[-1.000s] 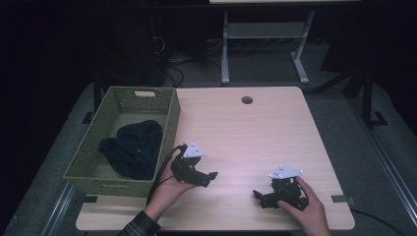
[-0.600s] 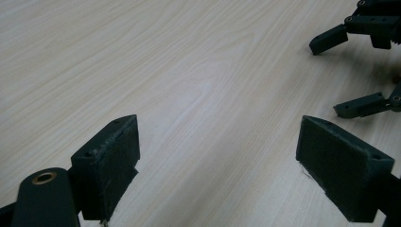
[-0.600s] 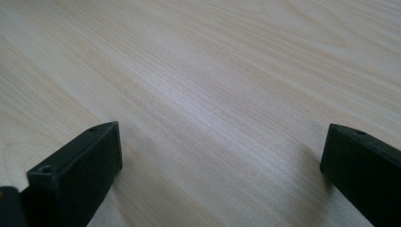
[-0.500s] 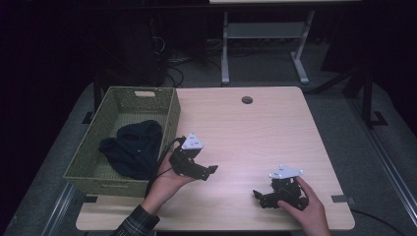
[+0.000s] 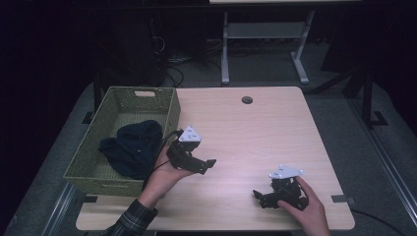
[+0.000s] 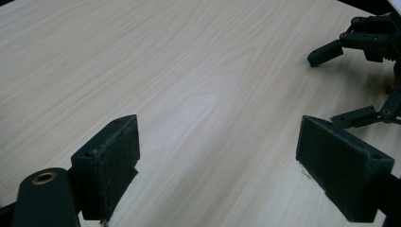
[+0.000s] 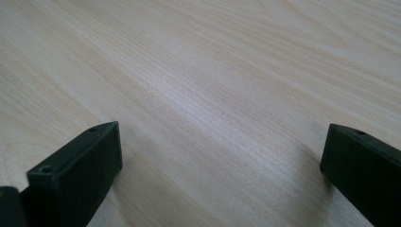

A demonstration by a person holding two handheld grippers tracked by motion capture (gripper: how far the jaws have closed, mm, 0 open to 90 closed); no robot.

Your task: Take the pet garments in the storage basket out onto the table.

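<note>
Spread wide and gripping nothing, the jaws of both grippers frame only bare wood grain in the two gripper views. From the high view, the left gripper [image 5: 209, 164] is raised in the person's left hand [image 5: 162, 174] just beside the near right corner of the woven basket [image 5: 169, 110], pointing away from it across the table [image 5: 255, 132]. A dark cloth [image 5: 130, 147], bunched up, lies inside the basket toward its near end, close to that hand. Well away from the basket, near the table's front edge, the right gripper [image 5: 258, 196] sits low on the wood under the right hand [image 5: 307, 206], its jaws pointing back toward the basket.
</note>
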